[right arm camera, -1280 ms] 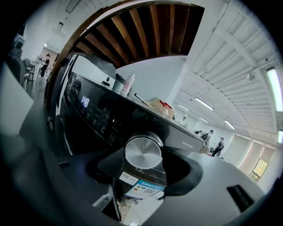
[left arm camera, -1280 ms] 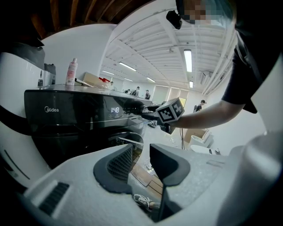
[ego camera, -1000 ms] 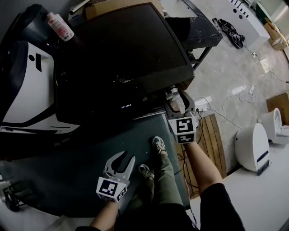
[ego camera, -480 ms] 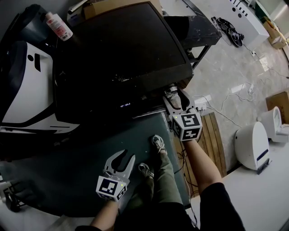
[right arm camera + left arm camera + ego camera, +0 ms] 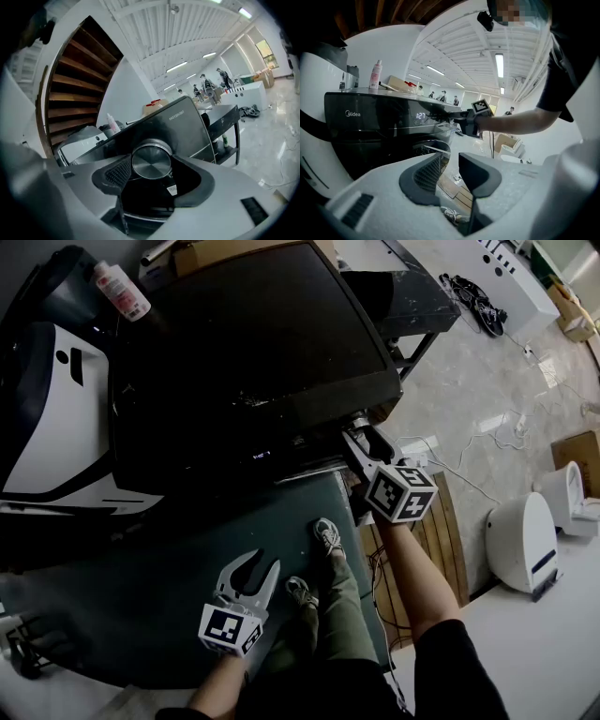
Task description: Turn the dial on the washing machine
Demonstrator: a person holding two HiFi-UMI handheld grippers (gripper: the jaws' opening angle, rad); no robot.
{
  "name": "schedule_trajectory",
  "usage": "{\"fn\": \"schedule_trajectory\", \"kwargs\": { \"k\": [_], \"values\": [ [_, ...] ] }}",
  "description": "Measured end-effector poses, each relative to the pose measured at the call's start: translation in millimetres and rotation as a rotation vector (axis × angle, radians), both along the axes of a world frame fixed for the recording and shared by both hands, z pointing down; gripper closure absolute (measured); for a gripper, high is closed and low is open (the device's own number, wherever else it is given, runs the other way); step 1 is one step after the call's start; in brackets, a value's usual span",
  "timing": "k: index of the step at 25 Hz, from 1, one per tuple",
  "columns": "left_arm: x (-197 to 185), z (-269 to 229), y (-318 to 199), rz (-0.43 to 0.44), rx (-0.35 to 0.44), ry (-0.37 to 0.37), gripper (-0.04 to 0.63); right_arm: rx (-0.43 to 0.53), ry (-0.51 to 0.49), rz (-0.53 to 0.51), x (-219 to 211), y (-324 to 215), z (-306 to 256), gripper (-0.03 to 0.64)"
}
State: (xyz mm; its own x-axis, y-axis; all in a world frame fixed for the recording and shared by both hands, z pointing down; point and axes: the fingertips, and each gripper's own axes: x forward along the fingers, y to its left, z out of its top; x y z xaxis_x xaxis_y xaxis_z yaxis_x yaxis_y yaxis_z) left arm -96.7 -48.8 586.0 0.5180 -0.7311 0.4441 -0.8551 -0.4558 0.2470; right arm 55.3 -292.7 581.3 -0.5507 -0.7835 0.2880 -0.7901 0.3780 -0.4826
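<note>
- The glossy black washing machine (image 5: 244, 352) fills the upper middle of the head view, its top dark and bare.
- The right gripper (image 5: 362, 434) reaches the machine's front right corner. Its fingers are closed around the dial, the ribbed left pad against the rim; the right pad sits in shadow but seems to press too.
- The left gripper (image 5: 262, 563) hangs lower, well apart from the machine, with its fingers spread and empty.
- The round brushed-metal dial (image 5: 151, 162) sits on the front panel, between the right jaws.
</note>
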Motion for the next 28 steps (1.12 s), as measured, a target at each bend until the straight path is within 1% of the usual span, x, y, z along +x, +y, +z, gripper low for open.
{"fn": "schedule_trajectory", "kwargs": {
  "k": [3, 6, 9, 12, 14, 18, 20, 22, 28],
  "values": [
    [0.9, -0.7, -1.0, 0.000, 0.000, 0.001, 0.474, 0.012, 0.046, -0.009, -0.2, 0.1, 0.3, 0.343],
    [1.9, -1.9, -2.0, 0.000, 0.002, 0.004, 0.474, 0.018, 0.077, -0.009, -1.1, 1.7, 0.0, 0.292],
    [1.1, -4.1, -3.4, -0.004, 0.008, 0.005, 0.474, 0.019, 0.085, -0.011, -0.5, 6.6, -2.5, 0.279],
    [-1.8, -7.9, -5.4, -0.012, 0.019, 0.005, 0.474, 0.028, 0.087, -0.001, 3.3, 14.3, -8.3, 0.279],
    [-3.3, -11.8, -7.5, -0.018, 0.030, 0.006, 0.474, 0.041, 0.094, 0.003, 6.6, 21.0, -15.3, 0.299],
    [-7.7, -23.0, -11.9, -0.036, 0.057, 0.018, 0.477, 0.080, 0.090, 0.031, 6.9, 37.3, -37.3, 0.390],
    [-8.7, -31.3, -14.2, -0.041, 0.080, 0.023, 0.483, 0.111, 0.117, 0.022, 4.6, 47.9, -47.2, 0.444],
    [-9.6, -41.2, -15.8, -0.042, 0.105, 0.025, 0.493, 0.145, 0.152, 0.008, 2.4, 59.5, -57.0, 0.479],
    [-17.3, -74.7, -14.5, -0.050, 0.179, 0.027, 0.527, 0.193, 0.159, 0.005, -7.1, 92.1, -93.8, 0.536]
  ]
}}
